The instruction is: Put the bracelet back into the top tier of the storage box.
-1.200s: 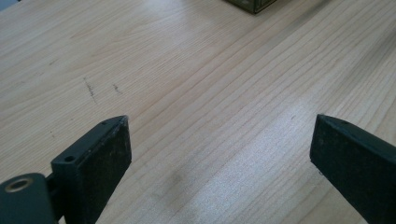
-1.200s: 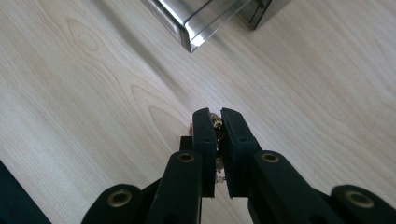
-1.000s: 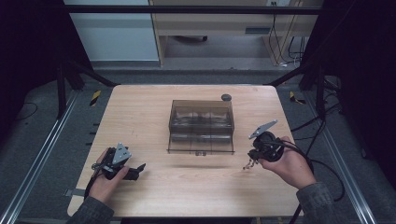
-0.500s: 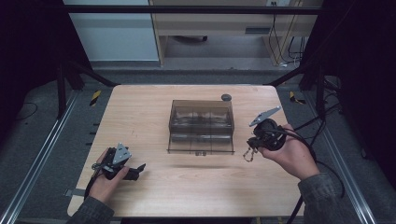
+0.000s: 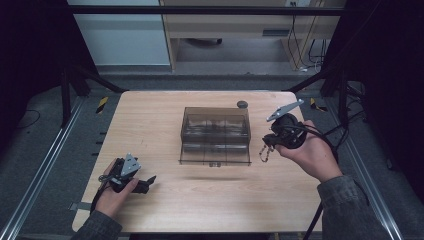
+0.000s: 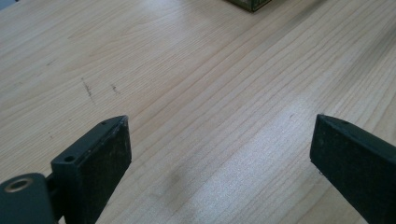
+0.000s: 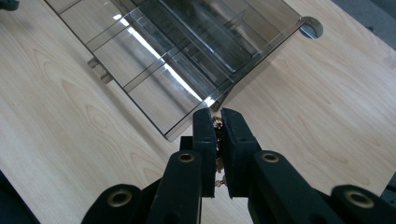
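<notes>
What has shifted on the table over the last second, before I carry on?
The right gripper, shut on the chain, has lifted and moved away from the person, ending beside the clear box with the chain dangling. The left gripper stayed open near the table's front-left edge; the box did not move.

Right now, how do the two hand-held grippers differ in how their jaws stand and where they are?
The left hand-held gripper has its jaws wide apart with nothing between them; the right hand-held gripper is shut on a small chain. The left one sits low at the table's near left corner; the right one is raised beside the clear plastic box. Both have black jaws.
</notes>
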The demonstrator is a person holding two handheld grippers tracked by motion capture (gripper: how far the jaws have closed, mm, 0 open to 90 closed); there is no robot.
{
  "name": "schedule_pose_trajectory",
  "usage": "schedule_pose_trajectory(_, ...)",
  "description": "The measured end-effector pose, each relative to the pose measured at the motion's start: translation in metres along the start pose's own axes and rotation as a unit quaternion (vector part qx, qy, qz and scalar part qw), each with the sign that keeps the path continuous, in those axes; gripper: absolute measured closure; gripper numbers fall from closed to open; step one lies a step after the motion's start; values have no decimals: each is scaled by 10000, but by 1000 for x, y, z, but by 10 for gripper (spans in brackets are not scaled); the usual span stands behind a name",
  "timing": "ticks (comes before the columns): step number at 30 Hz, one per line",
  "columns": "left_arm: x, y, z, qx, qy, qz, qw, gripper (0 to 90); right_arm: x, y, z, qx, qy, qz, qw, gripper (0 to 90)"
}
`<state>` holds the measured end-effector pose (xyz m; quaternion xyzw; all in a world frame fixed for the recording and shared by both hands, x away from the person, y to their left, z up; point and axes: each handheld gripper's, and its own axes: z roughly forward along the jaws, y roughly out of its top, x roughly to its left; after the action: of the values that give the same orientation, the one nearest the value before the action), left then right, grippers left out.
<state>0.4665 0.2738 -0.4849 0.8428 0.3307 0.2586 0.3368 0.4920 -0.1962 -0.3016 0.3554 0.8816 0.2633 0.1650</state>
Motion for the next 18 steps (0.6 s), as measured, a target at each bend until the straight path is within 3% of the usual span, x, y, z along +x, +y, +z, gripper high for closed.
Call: schedule_pose_trajectory(18,-1,0,1,-12,-7,-26,10000,51,0,12,-8,-178,-66,-1,9998,856)
